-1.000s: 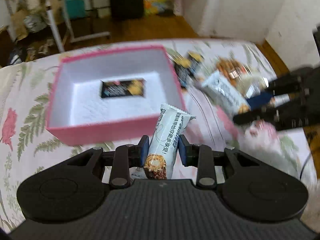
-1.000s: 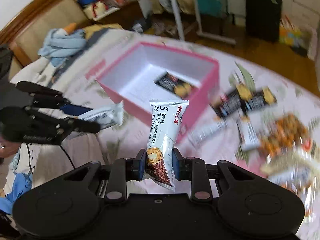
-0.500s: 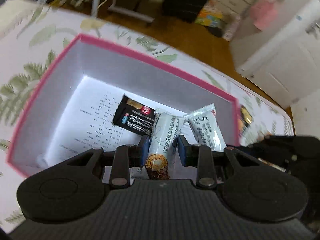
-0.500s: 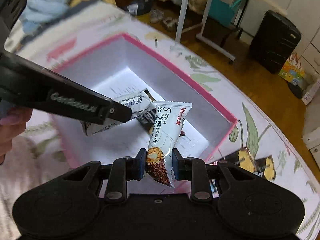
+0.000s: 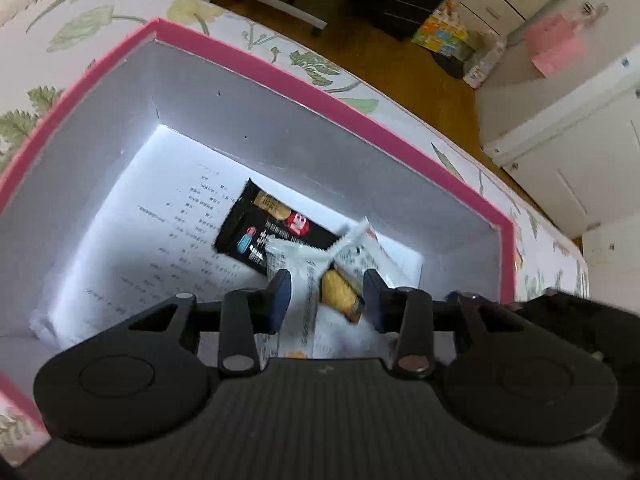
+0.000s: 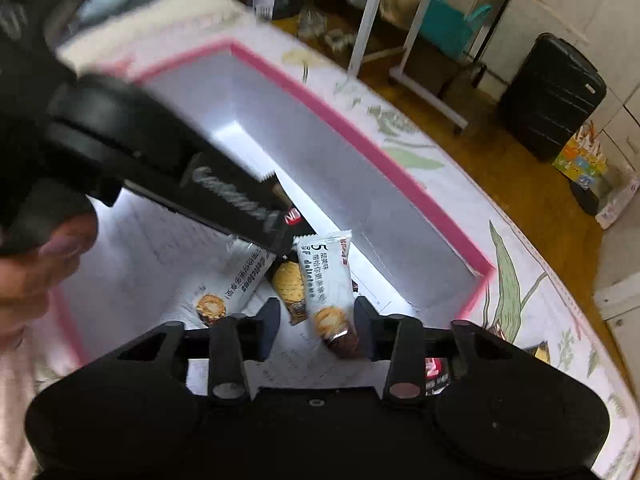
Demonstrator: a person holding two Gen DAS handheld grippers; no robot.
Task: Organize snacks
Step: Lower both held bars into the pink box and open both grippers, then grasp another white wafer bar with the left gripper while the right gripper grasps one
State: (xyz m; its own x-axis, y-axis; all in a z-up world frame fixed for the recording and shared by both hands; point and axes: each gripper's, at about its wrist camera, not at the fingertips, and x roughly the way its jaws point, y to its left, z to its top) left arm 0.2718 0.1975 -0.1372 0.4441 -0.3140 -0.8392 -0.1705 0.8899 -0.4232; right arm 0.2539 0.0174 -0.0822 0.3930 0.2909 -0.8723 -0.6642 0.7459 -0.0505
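**Both claws parted over the pink box, white snack packets inside**

The left claw [image 5: 323, 294] is seen over the pink box [image 5: 280, 76], its jaws spread apart; a white snack packet [image 5: 304, 280] is seen between them, blurred, and whether a pad touches it cannot be told; no grip on it is shown. A black snack packet [image 5: 264, 232] is seen lying flat on the printed paper sheet [image 5: 160, 232] that lines the box floor, partly overlapped by the white wrappers; a golden biscuit picture [image 5: 340, 292] is visible among them.

The right claw [image 6: 316, 320] is likewise held wide open above the box [image 6: 360, 132]; a second white packet [image 6: 328, 280] is seen between its fingers, tilted, its dark lower end close to the right finger [image 6: 366, 320], with a clear gap left on the other side. A further white packet [image 6: 236, 284] is seen lying on the box floor to the left, under the tip of the left gripper body [image 6: 168, 168], which crosses that view in blur; a hand [image 6: 44, 256] is seen at its rear.

The box is set on a floral bed cover [image 6: 516, 280]; a black suitcase [image 6: 552, 96] is seen on the wooden floor [image 5: 360, 52] beyond.
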